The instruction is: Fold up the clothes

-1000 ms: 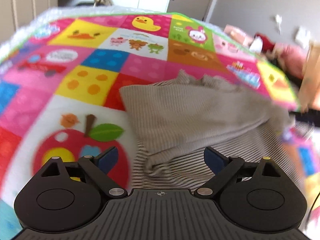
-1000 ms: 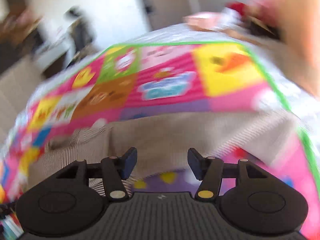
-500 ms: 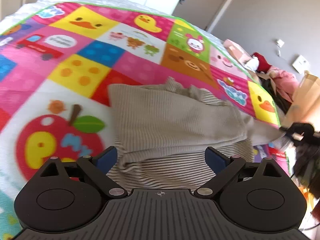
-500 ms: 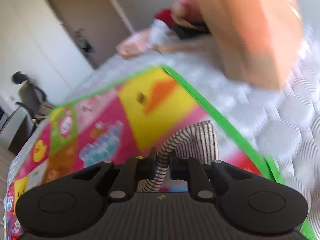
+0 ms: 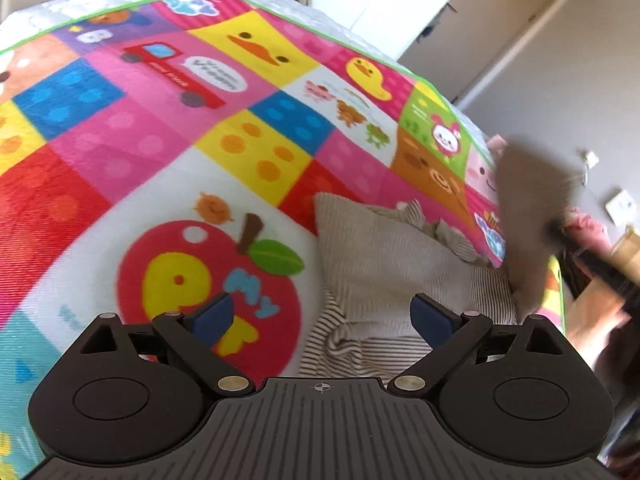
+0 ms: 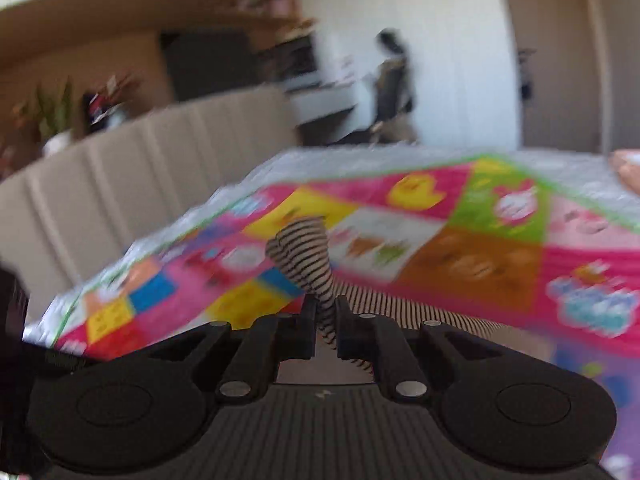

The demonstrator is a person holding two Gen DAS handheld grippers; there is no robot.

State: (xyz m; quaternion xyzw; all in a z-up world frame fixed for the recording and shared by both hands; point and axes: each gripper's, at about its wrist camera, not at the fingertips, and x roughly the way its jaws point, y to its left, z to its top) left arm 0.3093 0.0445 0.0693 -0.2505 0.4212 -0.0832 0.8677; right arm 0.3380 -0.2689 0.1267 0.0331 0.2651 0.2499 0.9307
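Right gripper [image 6: 326, 320] is pinched tight on a fold of the striped garment [image 5: 384, 280], lifting that edge clear of the play mat [image 5: 140, 152]. Left gripper [image 5: 320, 316] hovers spread wide over the garment's near hem, with broad bare mat to its left.

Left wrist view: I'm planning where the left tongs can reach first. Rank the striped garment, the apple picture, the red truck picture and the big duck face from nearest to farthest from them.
1. Striped garment, just ahead, right of centre.
2. Apple picture, ahead left; nearly as close.
3. Red truck picture, far left.
4. Duck face, farthest, near the mat's far edge.
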